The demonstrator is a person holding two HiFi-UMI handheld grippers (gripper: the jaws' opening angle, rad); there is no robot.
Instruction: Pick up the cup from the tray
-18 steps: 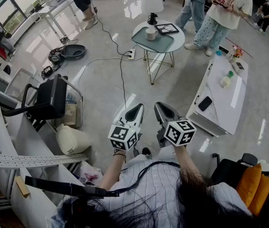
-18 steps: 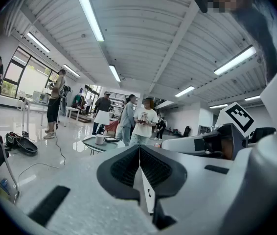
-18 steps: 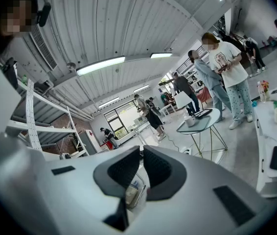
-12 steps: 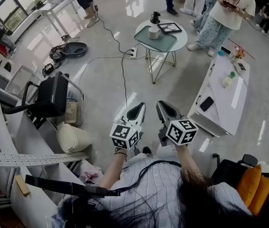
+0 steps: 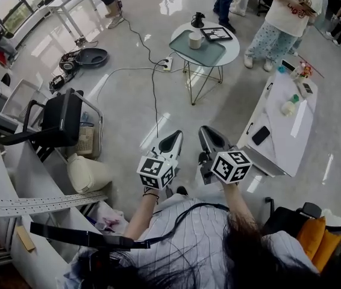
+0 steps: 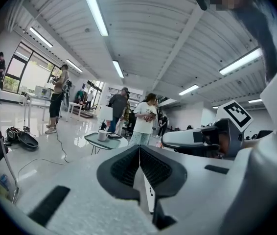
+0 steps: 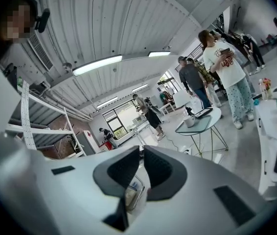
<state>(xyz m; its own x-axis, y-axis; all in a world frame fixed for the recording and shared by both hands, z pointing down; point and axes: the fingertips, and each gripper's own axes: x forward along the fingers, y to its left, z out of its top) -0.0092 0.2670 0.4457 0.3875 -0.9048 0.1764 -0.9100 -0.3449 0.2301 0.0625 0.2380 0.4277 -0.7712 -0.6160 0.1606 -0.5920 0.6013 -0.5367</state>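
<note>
A white cup [image 5: 196,40] stands on a grey-green tray [image 5: 205,50] on a small round table [image 5: 231,46] several steps ahead of me. The cup [image 6: 102,134] and the tray [image 6: 99,141] appear small and far off in the left gripper view. They also show in the right gripper view, the cup [image 7: 190,121] on the tray [image 7: 197,127]. My left gripper [image 5: 173,141] and right gripper [image 5: 205,135] are held side by side close to my body. Both are shut with nothing between their jaws.
A black frame [image 5: 215,34] and a small black stand [image 5: 198,20] share the round table. A cable and power strip [image 5: 165,65] lie on the floor before it. A long white table [image 5: 285,122] is to the right, a black chair [image 5: 59,122] to the left. People stand beyond.
The view has shifted slightly; the round table sits a little nearer and further right. People behind it have moved. Both grippers stay shut in the same place.
</note>
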